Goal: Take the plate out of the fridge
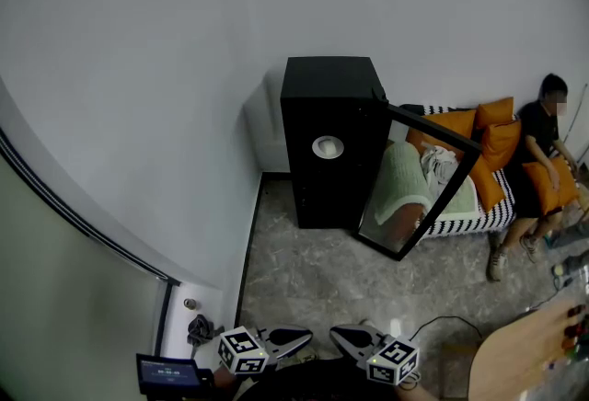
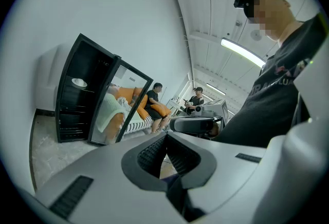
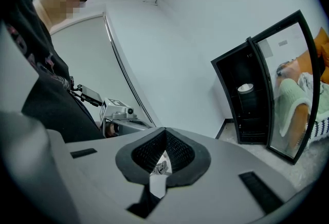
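Note:
A black fridge (image 1: 331,142) stands against the white wall with its glass door (image 1: 419,183) swung open to the right. A white plate (image 1: 328,147) rests on a shelf inside, also seen in the left gripper view (image 2: 78,82) and the right gripper view (image 3: 245,88). Both grippers are held low and close to my body, far from the fridge. My left gripper (image 1: 308,333) is shut, its jaws meeting with nothing between them (image 2: 165,136). The right gripper (image 1: 334,333) is likewise shut and empty (image 3: 165,134). The two point toward each other.
A striped sofa (image 1: 479,211) with orange cushions (image 1: 497,137) sits right of the fridge, and a person (image 1: 538,169) is seated on it. A wooden table edge (image 1: 525,358) fills the bottom right. A small screen (image 1: 167,373) and a cable (image 1: 442,324) lie on the marble floor.

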`<state>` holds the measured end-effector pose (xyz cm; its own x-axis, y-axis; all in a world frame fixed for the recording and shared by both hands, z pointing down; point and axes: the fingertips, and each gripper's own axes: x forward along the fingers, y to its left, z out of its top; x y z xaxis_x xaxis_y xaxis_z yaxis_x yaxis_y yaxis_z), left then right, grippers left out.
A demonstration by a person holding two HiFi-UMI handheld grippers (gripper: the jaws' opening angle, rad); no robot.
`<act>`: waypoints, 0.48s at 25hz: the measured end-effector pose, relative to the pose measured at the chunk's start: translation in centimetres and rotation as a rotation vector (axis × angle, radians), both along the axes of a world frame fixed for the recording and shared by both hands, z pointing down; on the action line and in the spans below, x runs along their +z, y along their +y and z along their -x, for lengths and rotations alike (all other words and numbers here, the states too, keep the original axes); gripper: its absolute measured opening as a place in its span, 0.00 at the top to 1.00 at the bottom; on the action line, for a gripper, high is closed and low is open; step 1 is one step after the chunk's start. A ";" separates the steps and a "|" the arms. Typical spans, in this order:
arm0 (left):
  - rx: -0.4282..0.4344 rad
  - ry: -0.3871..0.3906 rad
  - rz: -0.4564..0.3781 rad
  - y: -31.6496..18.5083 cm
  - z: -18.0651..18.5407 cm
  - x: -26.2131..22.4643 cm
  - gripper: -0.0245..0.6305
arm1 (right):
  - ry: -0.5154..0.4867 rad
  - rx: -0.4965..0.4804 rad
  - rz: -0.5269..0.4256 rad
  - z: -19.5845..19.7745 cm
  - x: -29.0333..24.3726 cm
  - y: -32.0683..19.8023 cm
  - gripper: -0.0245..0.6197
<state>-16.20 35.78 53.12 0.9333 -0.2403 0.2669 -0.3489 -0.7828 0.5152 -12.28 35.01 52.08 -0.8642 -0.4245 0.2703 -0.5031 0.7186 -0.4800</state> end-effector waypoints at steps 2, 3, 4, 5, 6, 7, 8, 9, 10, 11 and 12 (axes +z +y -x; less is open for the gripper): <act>-0.002 0.000 0.002 0.0 0.0 0.0 0.96 | -0.017 0.011 0.010 -0.2 0.1 -0.2 0.95; -0.003 -0.001 0.003 -0.1 0.0 0.0 0.96 | -0.024 0.017 0.016 -0.4 0.1 -0.3 0.95; -0.005 -0.001 0.004 -0.1 0.0 0.0 0.96 | -0.030 0.021 0.021 -0.5 0.1 -0.3 0.95; -0.006 -0.001 0.004 -0.1 0.0 0.0 0.96 | -0.033 0.024 0.024 -0.6 0.1 -0.3 0.95; -0.006 0.000 0.005 -0.1 -0.1 -0.1 0.96 | -0.035 0.025 0.024 -0.7 0.0 -0.4 0.95; -0.005 0.001 0.007 -0.2 -0.1 -0.1 0.96 | -0.034 0.025 0.024 -0.7 0.0 -0.4 0.95; -0.004 0.001 0.009 -0.4 -0.3 -0.1 0.96 | -0.031 0.024 0.024 -0.8 -0.1 -0.5 0.95; -0.002 0.001 0.013 -0.6 -0.4 -0.1 0.96 | -0.028 0.025 0.025 -0.9 -0.1 -0.7 0.95; -0.001 0.001 0.015 -0.7 -0.5 -0.1 0.96 | -0.026 0.026 0.026 -1.1 -0.1 -0.9 0.95; 0.001 0.001 0.017 -0.9 -0.7 0.0 0.96 | -0.024 0.028 0.027 -1.2 -0.1 -1.0 0.95; 0.003 0.002 0.018 -1.0 -0.8 0.0 0.96 | -0.024 0.030 0.029 -1.4 -0.1 -1.1 0.95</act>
<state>-15.36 34.82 53.12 0.9344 -0.2329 0.2696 -0.3459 -0.7744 0.5297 -10.88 33.94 51.95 -0.8576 -0.4426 0.2619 -0.5122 0.6892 -0.5124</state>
